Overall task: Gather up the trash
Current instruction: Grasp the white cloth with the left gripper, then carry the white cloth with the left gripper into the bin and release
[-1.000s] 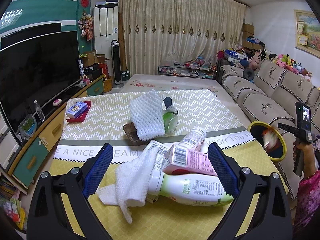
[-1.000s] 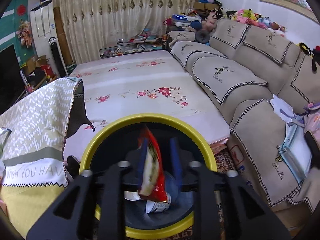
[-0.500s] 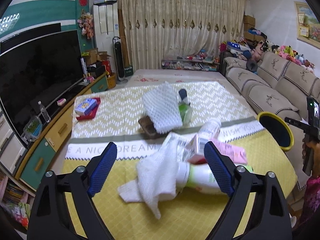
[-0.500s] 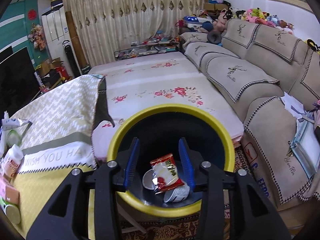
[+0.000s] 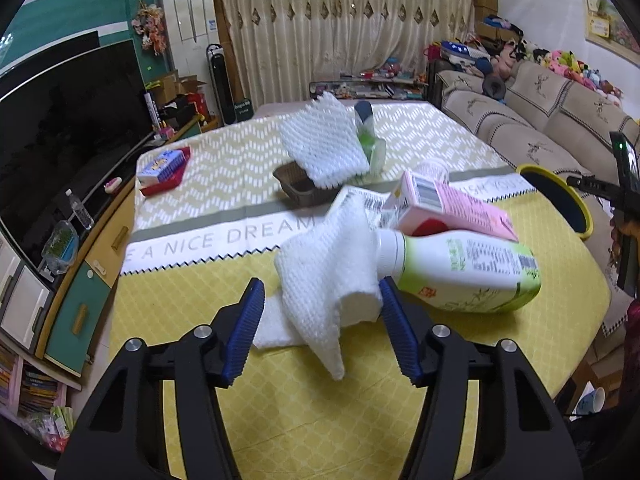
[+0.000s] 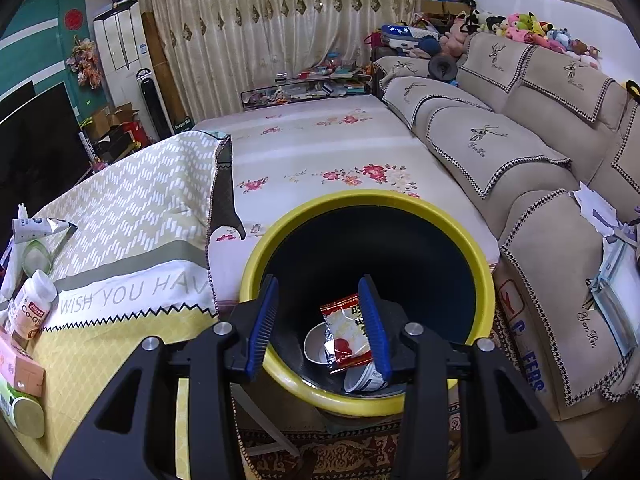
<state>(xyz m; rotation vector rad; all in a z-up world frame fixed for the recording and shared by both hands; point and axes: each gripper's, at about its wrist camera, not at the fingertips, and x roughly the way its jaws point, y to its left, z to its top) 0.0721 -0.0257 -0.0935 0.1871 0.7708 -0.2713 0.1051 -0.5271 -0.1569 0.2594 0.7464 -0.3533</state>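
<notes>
Desk near edge: left tool [image 5: 322,322] spread, straddling white foam net [image 5: 326,276]; right tool [image 6: 318,322] spread over bin [image 6: 486,280].

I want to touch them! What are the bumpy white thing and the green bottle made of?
White net sleeve: looks like soft foam mesh, matte, with a woven bumpy pattern and floppy folds. Green bottle: probably plastic, smooth and slightly shiny, wrapped in a printed label, with a white neck.

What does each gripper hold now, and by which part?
Nothing. The left gripper is open around the white foam net; the right gripper is open above the bin.
</notes>
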